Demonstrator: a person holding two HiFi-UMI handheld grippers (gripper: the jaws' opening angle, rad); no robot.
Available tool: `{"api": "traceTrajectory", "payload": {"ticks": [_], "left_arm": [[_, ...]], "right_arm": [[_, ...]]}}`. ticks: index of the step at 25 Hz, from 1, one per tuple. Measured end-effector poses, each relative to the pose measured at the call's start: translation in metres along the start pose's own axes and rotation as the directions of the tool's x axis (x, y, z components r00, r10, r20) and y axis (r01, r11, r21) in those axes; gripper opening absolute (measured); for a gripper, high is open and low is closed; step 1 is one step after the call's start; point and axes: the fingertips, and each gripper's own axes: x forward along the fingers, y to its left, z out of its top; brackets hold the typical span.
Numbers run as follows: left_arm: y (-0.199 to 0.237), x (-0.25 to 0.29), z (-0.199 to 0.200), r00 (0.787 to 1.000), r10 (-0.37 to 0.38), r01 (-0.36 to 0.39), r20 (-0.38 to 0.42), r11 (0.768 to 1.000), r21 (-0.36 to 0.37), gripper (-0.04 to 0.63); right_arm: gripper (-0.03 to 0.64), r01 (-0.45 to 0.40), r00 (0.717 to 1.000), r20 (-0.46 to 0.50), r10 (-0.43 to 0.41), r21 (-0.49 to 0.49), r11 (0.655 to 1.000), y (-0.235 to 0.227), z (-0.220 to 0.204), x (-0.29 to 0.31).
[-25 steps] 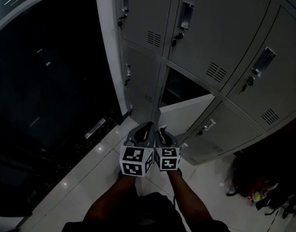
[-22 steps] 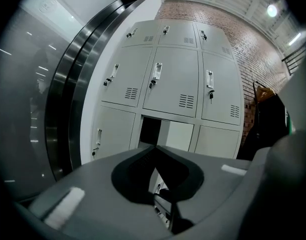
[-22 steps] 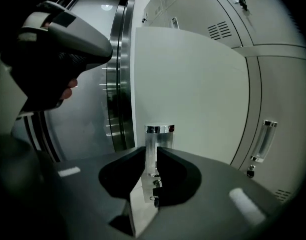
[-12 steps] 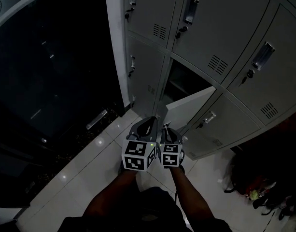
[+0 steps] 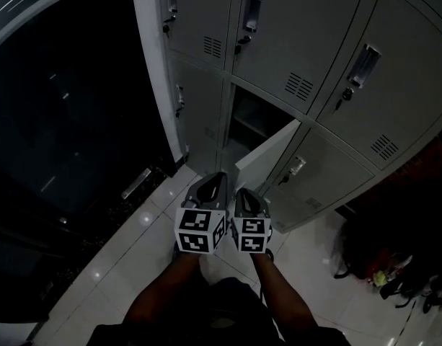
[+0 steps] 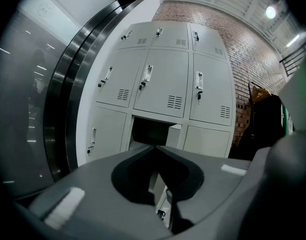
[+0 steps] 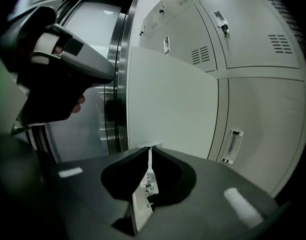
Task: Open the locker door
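The grey locker bank fills the head view. One lower-row door [image 5: 267, 157] stands swung out from its dark compartment [image 5: 246, 117]. My two grippers are side by side just below that door. The right gripper [image 5: 244, 193] is shut on the door's thin free edge. In the right gripper view that edge [image 7: 145, 186], with its latch, runs between the meeting jaws [image 7: 151, 148], and the door's face [image 7: 167, 99] rises beyond. The left gripper [image 5: 215, 179] is next to it. Its jaws [image 6: 155, 146] are shut with nothing between them and point at the open compartment [image 6: 150, 133].
The other locker doors [image 5: 307, 42] are closed, each with a handle and lock. A dark glass wall [image 5: 69, 107] stands at the left. Bags [image 5: 383, 269] lie on the white tiled floor [image 5: 134, 265] at the right. A brick wall [image 6: 242, 49] flanks the lockers.
The head view has shifted a little. Both grippers stay side by side under the open door, and the door shows no clear movement.
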Motion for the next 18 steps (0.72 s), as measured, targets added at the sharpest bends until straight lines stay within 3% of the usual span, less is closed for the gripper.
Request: {"api": "traceTrajectory", "payload": {"ticks": [18], "left_arm": [[-0.058, -0.05, 0.032, 1.0, -0.005, 0.005, -0.014, 1.0, 0.022, 0.005]], "right_arm": [[0.002, -0.049, 0.987, 0.151, 0.046, 0.011, 0.999, 0.015, 0.089, -0.11]]}}
